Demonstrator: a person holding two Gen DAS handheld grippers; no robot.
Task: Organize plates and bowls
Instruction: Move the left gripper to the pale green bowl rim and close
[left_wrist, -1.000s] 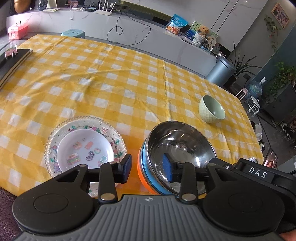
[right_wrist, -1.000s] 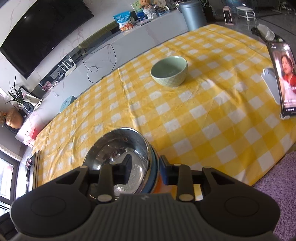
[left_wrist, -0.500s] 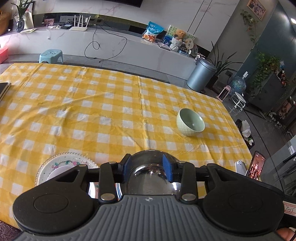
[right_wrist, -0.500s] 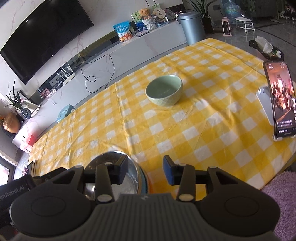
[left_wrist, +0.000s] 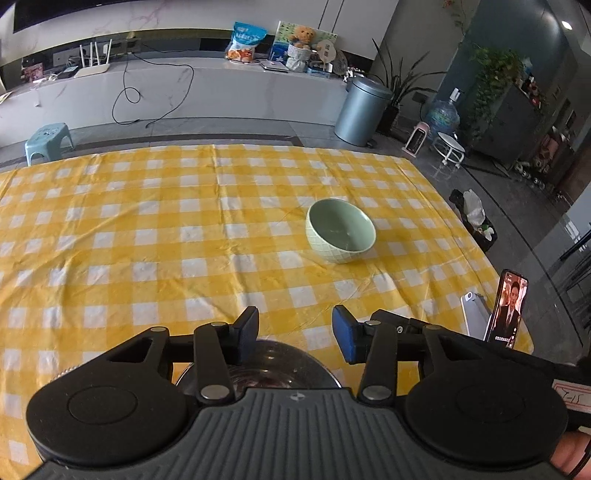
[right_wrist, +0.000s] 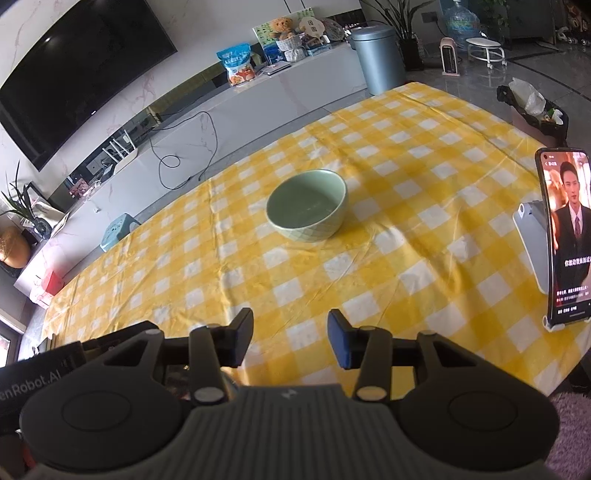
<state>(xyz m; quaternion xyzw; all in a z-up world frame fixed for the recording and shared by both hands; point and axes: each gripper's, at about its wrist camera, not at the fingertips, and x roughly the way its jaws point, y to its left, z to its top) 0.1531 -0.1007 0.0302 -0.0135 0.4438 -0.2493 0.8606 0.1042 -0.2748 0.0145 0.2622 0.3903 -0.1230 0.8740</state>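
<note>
Tilting downward over the near edge of the counter (left_wrist: 147, 229), the left gripper (left_wrist: 295, 334) filled the bottom of its own view, its fingers (left_wrist: 246, 332) released and standing apart with nothing between them; they had just been spreading wider. Beneath and just behind those fingers, at the lower centre of the frame, the rim of a steel bowl (left_wrist: 280, 356) showed, untouched by either pad. A fingertip of the person's hand (left_wrist: 567, 456) peeked in at the lower right corner. The right gripper (right_wrist: 291, 338) was likewise pitched down at the bottom of its view, fingers (right_wrist: 338, 341) loose and parted over bare yellow checked cloth, gripping nothing, having also just been opening. A green bowl (right_wrist: 307, 205) sat upright in the middle of the right view, well apart from both grippers, and right of centre in the left view. A phone (right_wrist: 567, 236) stood propped at the right edge.
</note>
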